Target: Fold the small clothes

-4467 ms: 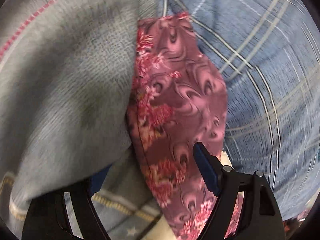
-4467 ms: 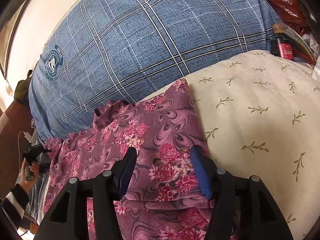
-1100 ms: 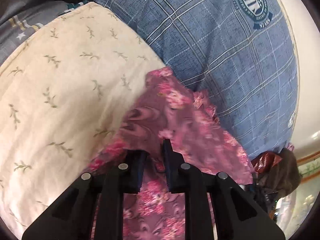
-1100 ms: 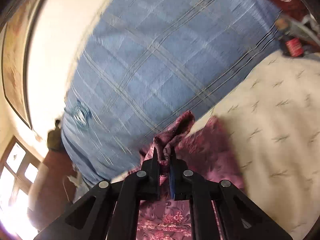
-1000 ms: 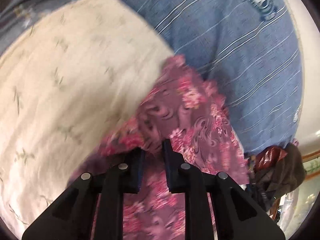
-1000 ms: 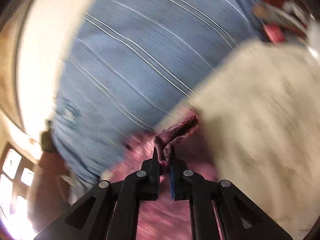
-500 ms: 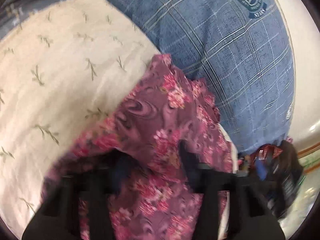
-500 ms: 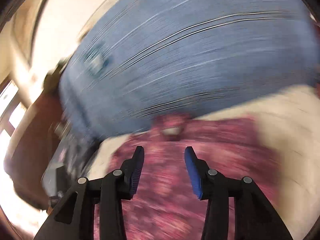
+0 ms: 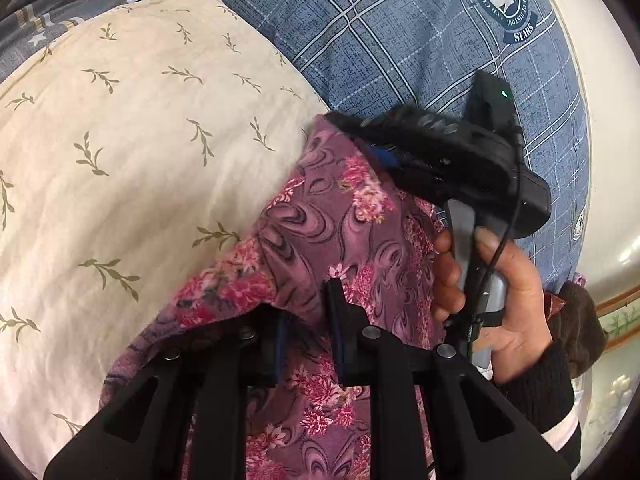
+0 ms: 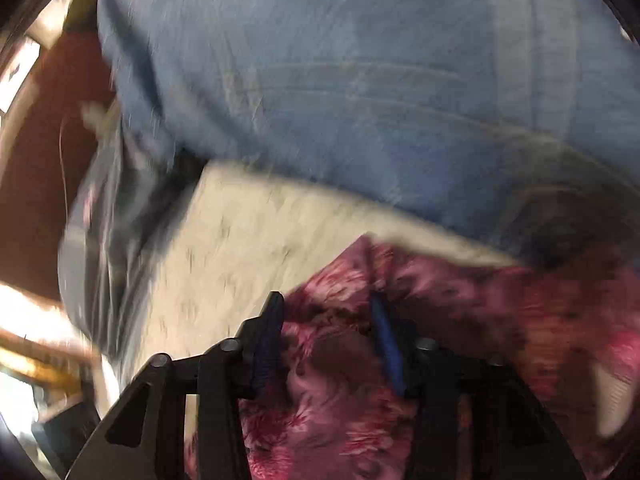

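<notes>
Floral garment (image 9: 340, 220) lies draped on the cream leaf-print pillow (image 9: 132, 140), its far edge right against the blue plaid pillow (image 9: 400, 40).

L gripper (image 9: 306, 320): jaws narrowly apart w/ a cloth fold between them. Can't tell if it's actually pinched or just sitting there.

R gripper (image 10: 328, 336): jaws spread wide over the garment (image 10: 360, 360), holding nothing. In the L view its tips (image 9: 384, 156) sit at the garment's far corner, the person's hand (image 9: 492, 292) on the handle.

Risks, imo:
- R view is heavily blurred, so it looks like fast motion. Closing now prob misses the corner, or grabs pillowcase too.
- If L hold is loose, the fold slips out once R pulls, and the crease goes skewed.
- Soft, rounded pillow underneath = garment can slide toward the gap by the plaid pillow.
- Thin, slippery-looking fabric could bunch into 2+ layers between the pads.
</notes>
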`<state>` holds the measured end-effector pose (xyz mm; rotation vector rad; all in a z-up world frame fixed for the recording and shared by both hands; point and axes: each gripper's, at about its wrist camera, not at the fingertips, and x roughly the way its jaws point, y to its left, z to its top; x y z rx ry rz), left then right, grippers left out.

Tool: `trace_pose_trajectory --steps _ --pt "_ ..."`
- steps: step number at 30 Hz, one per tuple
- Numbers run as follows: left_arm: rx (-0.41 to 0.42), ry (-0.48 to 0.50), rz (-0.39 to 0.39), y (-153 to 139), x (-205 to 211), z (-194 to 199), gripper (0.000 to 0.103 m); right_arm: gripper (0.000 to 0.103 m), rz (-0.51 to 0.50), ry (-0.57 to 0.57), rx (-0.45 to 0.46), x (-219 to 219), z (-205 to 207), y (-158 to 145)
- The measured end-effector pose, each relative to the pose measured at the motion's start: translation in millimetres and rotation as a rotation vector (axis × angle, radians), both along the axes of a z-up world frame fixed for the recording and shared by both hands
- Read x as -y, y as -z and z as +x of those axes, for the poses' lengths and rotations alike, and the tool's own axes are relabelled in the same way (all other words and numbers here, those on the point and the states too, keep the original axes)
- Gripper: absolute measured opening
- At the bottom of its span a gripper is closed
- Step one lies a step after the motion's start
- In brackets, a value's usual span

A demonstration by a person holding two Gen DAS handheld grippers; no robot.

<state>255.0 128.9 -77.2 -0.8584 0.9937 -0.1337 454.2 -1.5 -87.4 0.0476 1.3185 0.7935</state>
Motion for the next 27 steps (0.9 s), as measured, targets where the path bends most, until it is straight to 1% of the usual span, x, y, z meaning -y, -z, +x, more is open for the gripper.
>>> trace_pose_trajectory --steps 1,2,3,4,5,6,7,8,9,10,11,13,14,15,16,17,18,19,20,21,22,23,24,25,26,27 --pt "0.001 -0.011 0.0 -2 -2 -2 0.016 0.006 -0.009 -0.052 0.04 -6 -7 -7" --pt "0.004 -0.02 0.008 -3 -3 -3 0.016 0.006 0.024 -0.08 0.092 -12 -12 -21" --pt "0.01 -0.031 0.024 -6 -4 -5 0.016 0.006 0.086 -0.08 0.142 -13 -13 -36" --pt "0.014 -0.04 0.04 -8 -4 -6 0.016 0.005 0.14 -0.063 0.181 -12 -12 -50" --pt "0.021 -0.052 0.067 -10 -5 -6 0.016 0.005 0.169 -0.035 0.193 -11 -7 -57" --pt "0.019 -0.056 0.077 -10 -6 -6 0.016 0.005 0.166 -0.009 0.186 -10 -1 -56" --pt "0.01 -0.056 0.074 -9 -7 -5 0.016 0.007 0.135 0.015 0.195 -11 3 -53" --pt "-0.003 -0.058 0.061 -5 -8 -5 0.016 0.012 0.085 0.042 0.201 -11 6 -47" --pt "-0.01 -0.06 0.052 -3 -10 -4 0.016 0.013 0.047 0.061 0.192 -9 9 -43" --pt "-0.013 -0.061 0.04 -1 -11 -4 0.016 0.013 0.031 0.074 0.179 -4 9 -41" --pt "-0.012 -0.064 0.033 -2 -12 -5 0.016 0.013 0.06 0.095 0.172 6 7 -43" --pt "-0.007 -0.069 0.058 -4 -12 -5 0.018 0.014 0.15 0.126 0.152 29 -5 -45" --pt "-0.008 -0.066 0.069 -4 -12 -6 0.018 0.015 0.171 0.125 0.127 39 -13 -40" --pt "-0.012 -0.066 0.076 -4 -11 -6 0.018 0.02 0.129 0.118 0.111 44 -21 -30" --pt "-0.013 -0.067 0.082 -3 -10 -6 0.019 0.024 0.036 0.109 0.101 49 -31 -21" --pt "-0.014 -0.067 0.084 -3 -11 -6 0.019 0.024 -0.054 0.095 0.089 54 -44 -10" --pt "-0.014 -0.066 0.086 -3 -13 -6 0.019 0.017 -0.073 0.091 0.091 63 -55 -5" --pt "-0.012 -0.063 0.092 -3 -10 -5 0.02 0.02 -0.034 0.132 0.132 84 -72 -15" --pt "-0.013 -0.055 0.098 -5 -10 -6 0.023 0.024 0.008 0.176 0.137 101 -82 -24" --pt "-0.018 -0.044 0.096 -7 -8 -6 0.024 0.023 0.051 0.23 0.141 124 -92 -33" --pt "-0.024 -0.031 0.068 -9 -6 -9 0.027 0.025 0.079 0.299 0.161 149 -104 -43" --pt "-0.011 -0.015 0.009 -14 -2 -15 0.034 0.028 0.09 0.391 0.196 186 -119 -54" --pt "0.014 0.002 -0.034 -22 3 -21 0.037 0.036 0.091 0.467 0.217 215 -132 -61" --pt "0.03 0.014 -0.031 -28 8 -25 0.042 0.041 0.085 0.552 0.24 247 -143 -66" --pt "0.059 0.026 0.01 -38 15 -28 0.049 0.042 0.076 0.64 0.268 282 -159 -71" --pt "0.085 0.033 0.063 -45 21 -29 0.051 0.042 0.078 0.691 0.277 307 -172 -74"
